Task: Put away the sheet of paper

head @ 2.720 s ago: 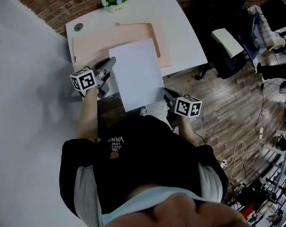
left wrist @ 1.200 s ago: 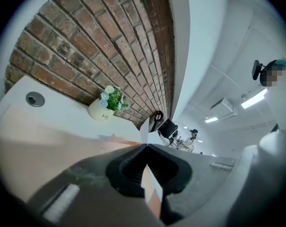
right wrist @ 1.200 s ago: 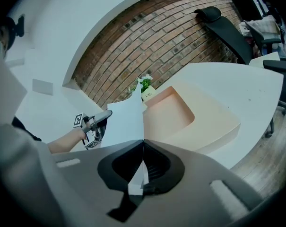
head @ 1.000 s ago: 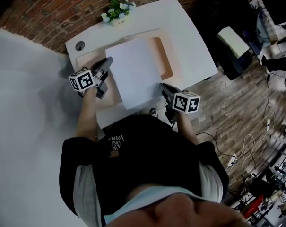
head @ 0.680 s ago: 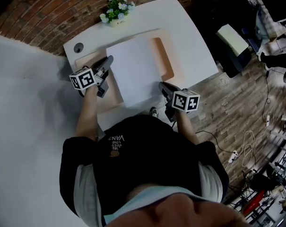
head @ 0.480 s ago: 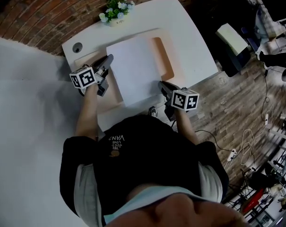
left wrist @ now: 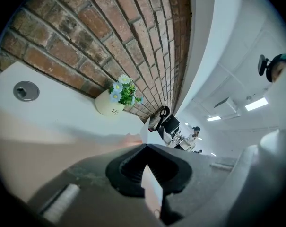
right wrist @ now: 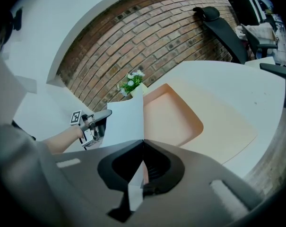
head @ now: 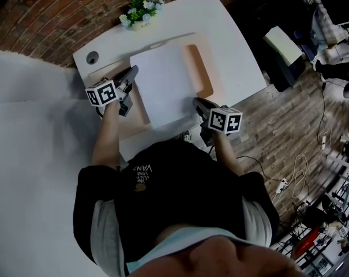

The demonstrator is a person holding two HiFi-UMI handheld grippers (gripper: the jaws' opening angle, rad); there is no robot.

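Two grips hold the paper [head: 162, 85] over the tray [head: 199, 68]: left hand-held gripper [head: 130, 74] clamped at nine o'clock, right hand-held gripper [head: 196, 102] clamped at five o'clock.

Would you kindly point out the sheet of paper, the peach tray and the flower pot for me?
sheet of paper [head: 162, 85], head view, middle of the sheet.
peach tray [right wrist: 171, 117], right gripper view, its bare floor.
flower pot [left wrist: 108, 107], left gripper view, the cream pot's side.
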